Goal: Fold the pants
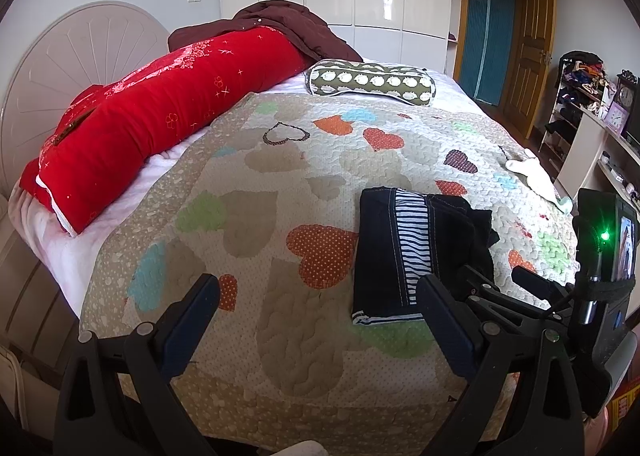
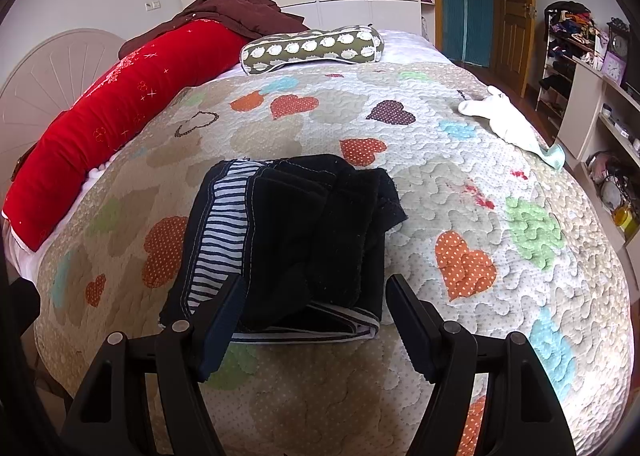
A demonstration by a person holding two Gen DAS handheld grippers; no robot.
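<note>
Both tools, our left tool (image 1: 320, 296) and right tool (image 2: 316, 296), gape wide above the folded pants (image 2: 288, 240) on the bed (image 2: 440, 160).

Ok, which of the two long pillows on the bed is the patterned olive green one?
The shorter bolster pillow with white round prints, lying across the far end of the quilt. The other, the long red pillow, runs along the left side by the headboard.

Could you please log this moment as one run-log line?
dark folded pants with striped lining: compact stack on heart-patterned quilt | left gripper: open, empty | right gripper: open, empty, at stack's near edge
</note>
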